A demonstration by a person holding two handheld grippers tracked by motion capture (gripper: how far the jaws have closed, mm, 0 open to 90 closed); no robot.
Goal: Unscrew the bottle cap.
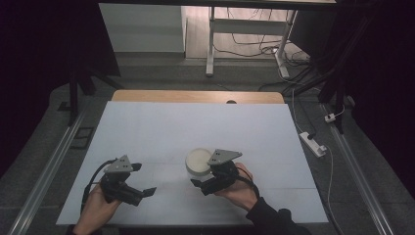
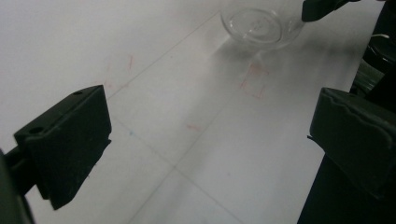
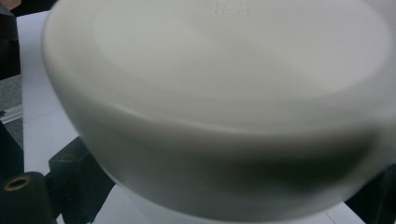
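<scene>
Right gripper (image 1: 208, 182) sits low at the near middle of the table (image 1: 161, 127), with the tub (image 1: 199, 162) between its jaws. From the right gripper view the tub (image 3: 219, 116), white and round, sits very close to the lens with one black jaw at its lower left and the other at the lower right edge. The jaws straddle it, but whether they press on its wall cannot be told. Left gripper (image 1: 142, 180) rests well to the left, jaws wide apart over bare table and holding nothing. From the left gripper view the tub (image 2: 261, 28) looks clear-walled and stands on the white sheet, with a tip of the right gripper (image 2: 322, 8) at its rim.

Risks, as judged from this position:
- Thin, smooth wall: too much squeeze could buckle it; too little could let it slip or rotate on lifting
- Off-centre jaw contact could tip the tub or push it along the sheet
- Left gripper, if brought in fast, could knock the tub sideways
</scene>
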